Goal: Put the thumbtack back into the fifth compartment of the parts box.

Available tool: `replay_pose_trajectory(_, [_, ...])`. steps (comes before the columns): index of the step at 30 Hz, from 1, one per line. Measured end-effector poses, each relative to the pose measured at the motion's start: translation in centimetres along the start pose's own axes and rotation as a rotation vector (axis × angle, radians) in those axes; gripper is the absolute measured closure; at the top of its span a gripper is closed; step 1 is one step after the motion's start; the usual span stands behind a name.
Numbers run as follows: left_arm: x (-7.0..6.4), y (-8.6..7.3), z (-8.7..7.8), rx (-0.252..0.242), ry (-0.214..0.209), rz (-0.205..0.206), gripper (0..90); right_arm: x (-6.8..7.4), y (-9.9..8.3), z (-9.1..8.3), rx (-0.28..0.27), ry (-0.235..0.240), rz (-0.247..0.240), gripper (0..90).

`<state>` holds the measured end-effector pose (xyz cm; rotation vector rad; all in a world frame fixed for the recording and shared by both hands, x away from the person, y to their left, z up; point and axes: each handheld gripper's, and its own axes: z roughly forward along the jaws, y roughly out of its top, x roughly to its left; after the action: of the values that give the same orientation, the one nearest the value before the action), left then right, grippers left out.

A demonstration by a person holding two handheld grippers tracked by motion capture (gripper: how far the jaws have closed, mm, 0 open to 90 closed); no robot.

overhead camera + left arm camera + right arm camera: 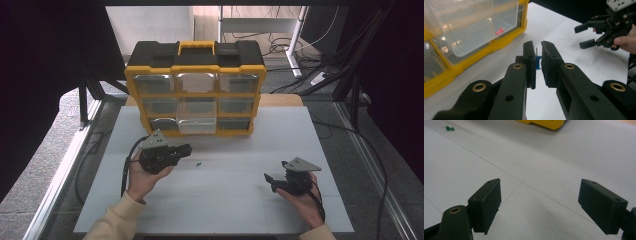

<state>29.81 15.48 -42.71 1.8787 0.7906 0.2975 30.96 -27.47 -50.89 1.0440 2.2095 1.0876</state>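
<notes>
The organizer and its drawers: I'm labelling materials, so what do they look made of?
The organizer's frame looks like moulded plastic, yellow with a black top, matte and opaque. The pulled-out drawer looks like clear hard plastic: glossy, with a red item visible through its wall. The look alone can't confirm either.

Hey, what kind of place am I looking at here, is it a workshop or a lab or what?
Probably a lab or recording setup rather than a home: a white table with a yellow parts organizer of clear drawers, dark curtains at the sides, and cables across the floor behind.
</notes>
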Motion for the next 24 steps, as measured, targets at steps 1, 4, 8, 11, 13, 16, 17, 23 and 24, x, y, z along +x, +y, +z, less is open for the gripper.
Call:
replay_pose_trajectory(1, [0.0, 0.2, -0.1, -0.004, 0.001, 0.001, 81.4, 0.0, 0.0, 0.0, 0.000, 0.000, 0.001, 19.1])
replay_pose_trajectory(4, [0.2, 0.7, -0.4, -0.017, 0.003, 0.005, 81.4, 0.0, 0.0, 0.0, -0.001, -0.001, 0.001, 19.1])
replay_pose_trajectory(8, [0.4, 1.4, -0.6, -0.037, 0.002, -0.004, 81.4, 0.0, 0.0, 0.0, -0.001, -0.001, -0.002, 19.1])
replay_pose_trajectory(11, [0.6, 1.9, -0.8, -0.047, 0.004, -0.005, 81.4, 0.0, 0.0, 0.0, 0.000, -0.001, 0.000, 19.1])
replay_pose_trajectory(13, [0.7, 2.2, -1.0, -0.052, 0.009, -0.004, 81.4, 0.0, 0.0, 0.0, 0.000, -0.002, 0.000, 19.1])
replay_pose_trajectory(16, [0.9, 2.7, -1.2, -0.064, 0.015, -0.004, 81.4, 0.0, 0.0, 0.0, -0.001, -0.001, -0.002, 19.1])
replay_pose_trajectory(17, [1.0, 2.9, -1.3, -0.068, 0.016, -0.007, 81.4, 0.0, 0.0, 0.0, 0.001, -0.003, -0.003, 19.1])
replay_pose_trajectory(23, [1.3, 3.7, -1.7, -0.079, 0.040, 0.000, 81.4, 0.0, 0.0, 0.0, 0.001, -0.003, -0.001, 19.1])
replay_pose_trajectory(24, [1.4, 3.8, -1.7, -0.083, 0.039, -0.002, 81.4, 0.0, 0.0, 0.0, 0.001, -0.003, -0.001, 19.1])
